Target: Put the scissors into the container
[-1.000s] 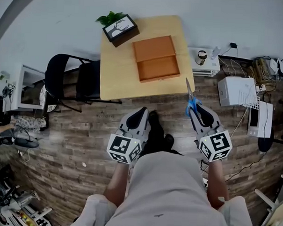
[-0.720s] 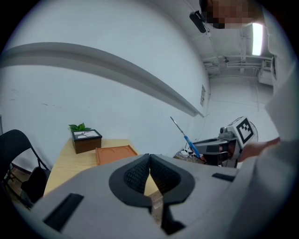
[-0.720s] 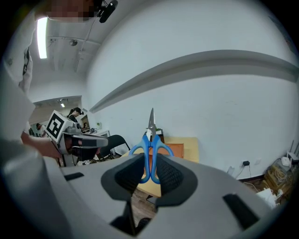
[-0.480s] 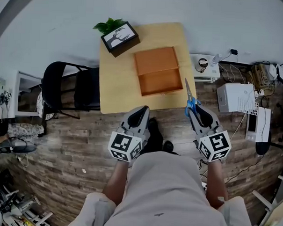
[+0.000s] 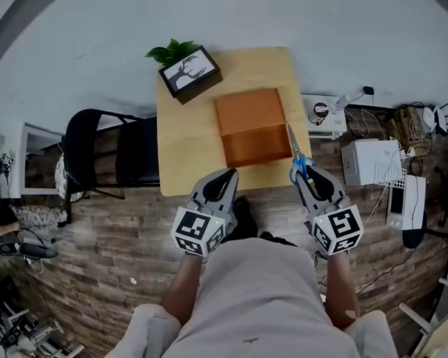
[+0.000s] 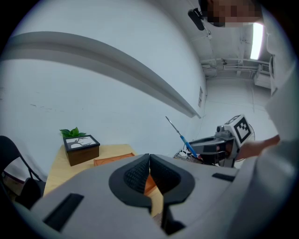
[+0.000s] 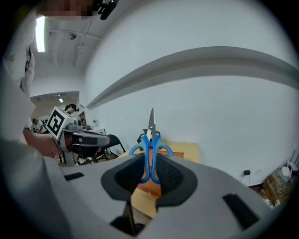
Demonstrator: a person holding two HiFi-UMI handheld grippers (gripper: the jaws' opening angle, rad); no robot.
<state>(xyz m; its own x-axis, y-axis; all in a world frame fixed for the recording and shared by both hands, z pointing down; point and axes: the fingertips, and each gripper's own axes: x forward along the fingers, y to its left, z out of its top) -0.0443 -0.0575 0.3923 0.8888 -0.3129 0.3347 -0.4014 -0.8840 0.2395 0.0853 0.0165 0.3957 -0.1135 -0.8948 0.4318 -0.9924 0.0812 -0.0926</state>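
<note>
In the right gripper [image 7: 150, 158], one pair of scissors [image 7: 151, 140].

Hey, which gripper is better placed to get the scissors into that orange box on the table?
Right. The right gripper is shut on the blue-handled scissors, whose tips in the head view sit by the right edge of the orange box. The left gripper is shut and empty.

Operator and tooling
A pale top [image 5: 252, 302] is worn; left gripper [image 5: 229, 172] and right gripper [image 5: 304, 173] are cased grey, black-and-white marker cubes [image 5: 197, 231] fitted.
</note>
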